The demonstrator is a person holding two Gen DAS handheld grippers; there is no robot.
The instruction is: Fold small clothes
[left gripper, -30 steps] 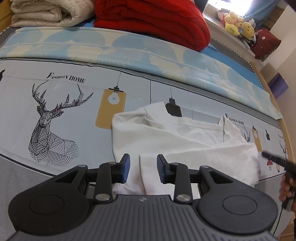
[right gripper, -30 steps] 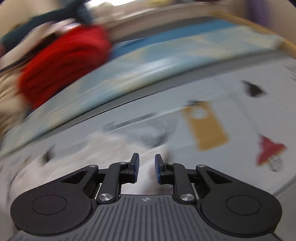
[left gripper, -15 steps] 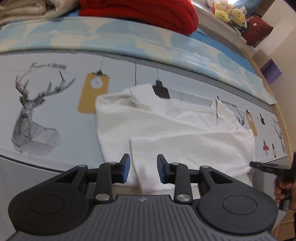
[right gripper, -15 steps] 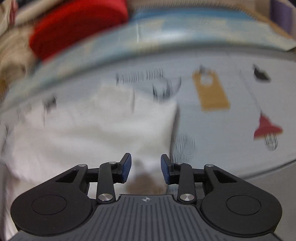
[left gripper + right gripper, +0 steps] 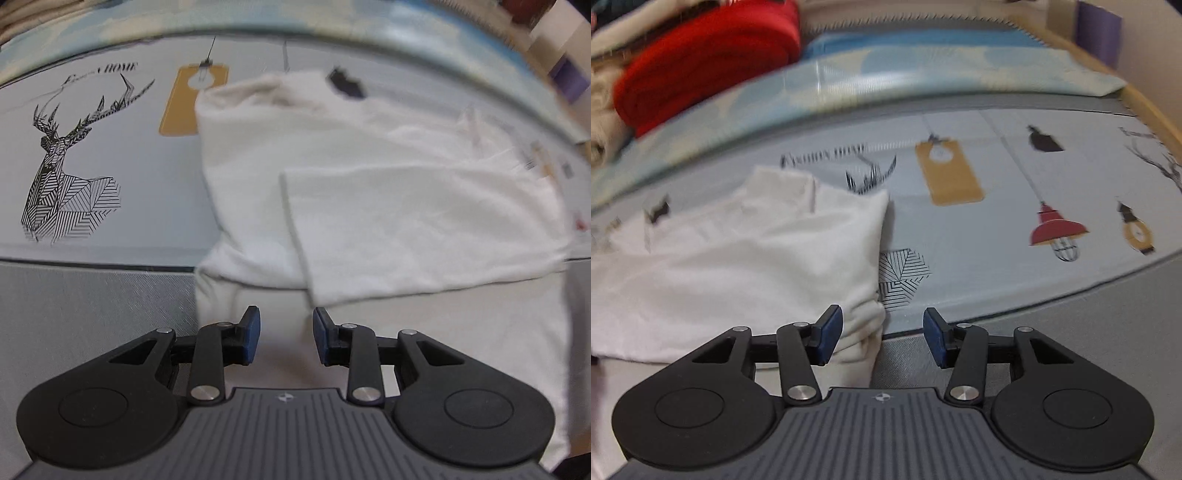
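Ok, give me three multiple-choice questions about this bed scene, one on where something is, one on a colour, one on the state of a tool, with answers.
1. Where does the white garment lie relative to the deer print in the left wrist view?
A. to its right
B. on top of it
C. to its left

2. What colour is the folded blanket at the far side of the bed?
A. green
B. red
C. black

3. How do the right tool's jaws stand?
A. clamped on the blanket
B. apart, pressing on nothing
C. fully shut

Answers:
1 A: the deer sits left of the cloth's edge.
2 B: plainly red in the right wrist view.
3 B: a clear gap shows between the blue pads, which have just been opening.
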